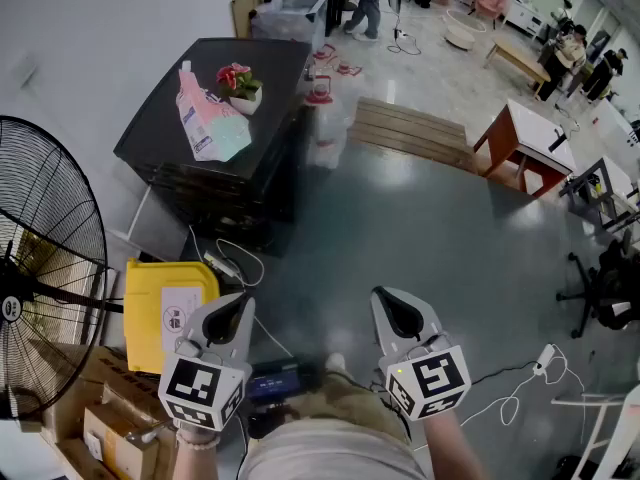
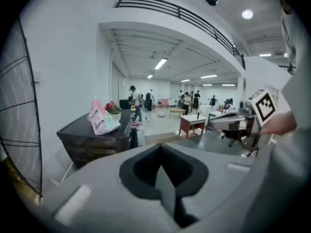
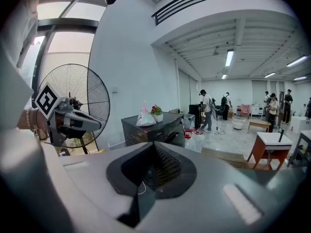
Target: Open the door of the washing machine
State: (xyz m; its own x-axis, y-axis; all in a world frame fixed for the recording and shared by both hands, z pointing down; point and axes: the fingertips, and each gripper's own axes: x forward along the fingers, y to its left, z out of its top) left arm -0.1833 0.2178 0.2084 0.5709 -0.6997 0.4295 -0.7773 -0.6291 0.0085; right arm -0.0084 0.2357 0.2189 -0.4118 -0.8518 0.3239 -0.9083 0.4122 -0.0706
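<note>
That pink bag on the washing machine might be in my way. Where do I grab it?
Take the pink bag by its narrow pinched top, coming from above: that end tapers thin enough for jaws, while its body is wide and the potted flowers stand close beside it.

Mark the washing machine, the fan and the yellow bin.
Washing machine [image 1: 275,68]: head view, bare part of its top.
Fan [image 1: 50,228]: head view, wire grille.
Yellow bin [image 1: 143,303]: head view, lid.

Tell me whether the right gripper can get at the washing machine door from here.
Probably not yet: the right gripper is shut and well short of the washing machine; only floor lies between.
</note>
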